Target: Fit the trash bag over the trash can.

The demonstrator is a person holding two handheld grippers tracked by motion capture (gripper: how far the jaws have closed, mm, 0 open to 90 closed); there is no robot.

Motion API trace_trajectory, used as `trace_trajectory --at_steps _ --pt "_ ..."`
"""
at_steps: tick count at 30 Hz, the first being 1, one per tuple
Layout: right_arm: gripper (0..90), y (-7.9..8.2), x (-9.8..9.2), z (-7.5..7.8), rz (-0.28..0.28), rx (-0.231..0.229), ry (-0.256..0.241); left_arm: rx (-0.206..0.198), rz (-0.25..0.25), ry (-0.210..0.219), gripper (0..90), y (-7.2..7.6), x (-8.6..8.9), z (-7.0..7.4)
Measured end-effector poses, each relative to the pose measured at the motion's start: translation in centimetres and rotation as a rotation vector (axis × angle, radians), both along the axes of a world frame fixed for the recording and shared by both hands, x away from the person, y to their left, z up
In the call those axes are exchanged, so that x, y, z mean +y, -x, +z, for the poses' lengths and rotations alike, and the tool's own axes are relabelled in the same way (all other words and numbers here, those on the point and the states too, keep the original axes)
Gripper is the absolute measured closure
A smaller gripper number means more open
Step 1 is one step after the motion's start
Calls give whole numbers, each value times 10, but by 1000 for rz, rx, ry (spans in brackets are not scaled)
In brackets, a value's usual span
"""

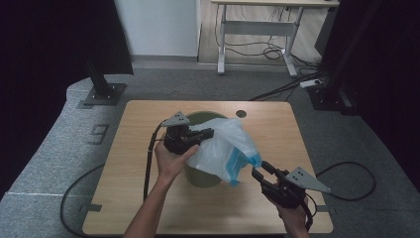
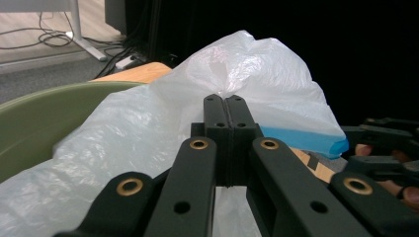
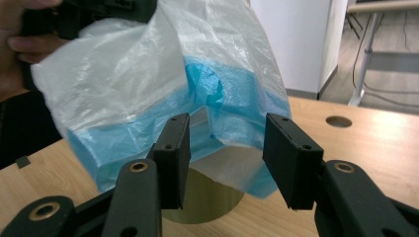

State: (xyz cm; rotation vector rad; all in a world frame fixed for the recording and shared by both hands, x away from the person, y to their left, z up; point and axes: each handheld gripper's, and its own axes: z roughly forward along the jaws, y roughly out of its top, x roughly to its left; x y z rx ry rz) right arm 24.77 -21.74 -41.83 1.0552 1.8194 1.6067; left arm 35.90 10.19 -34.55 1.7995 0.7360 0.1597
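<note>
Holding a thin white plastic bag with a blue edge (image 1: 225, 148) over the olive-green round bin (image 1: 203, 176)

Our left tool (image 1: 208, 134) is clenched on the bag; our right tool (image 1: 258, 171) is released beside its blue edge; we read no writing.

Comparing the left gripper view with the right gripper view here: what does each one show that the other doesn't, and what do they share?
Left gripper view: the left gripper with its jaws shut on a fold of the white plastic bag, plus the green bin's rim curving at the left.

Right gripper view: the right gripper with its jaws open, spaced apart in front of the bag's blue band, a round hole in the table, and the bin's lower body beneath the bag.

Shared: the bag with its blue edge, the wooden table, and the other hand's gripper farther off.
</note>
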Motion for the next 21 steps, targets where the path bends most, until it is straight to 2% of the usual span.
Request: trace_trajectory --at_steps 6,7,10,14,21 --pt "527 -12 9 -8 -37 51 -19 4 -1 15 900 -1 -6 0" --pt "556 -13 12 -10 -50 55 -16 1 -3 15 900 -1 -7 1" --pt "688 -12 14 -12 -83 36 2 -2 -8 15 900 0 -10 1" --pt "841 -10 6 -12 -105 22 -8 -10 0 16 900 1 -8 2" --pt "876 -9 -5 -10 -90 15 1 -16 23 38 900 -1 -2 4"
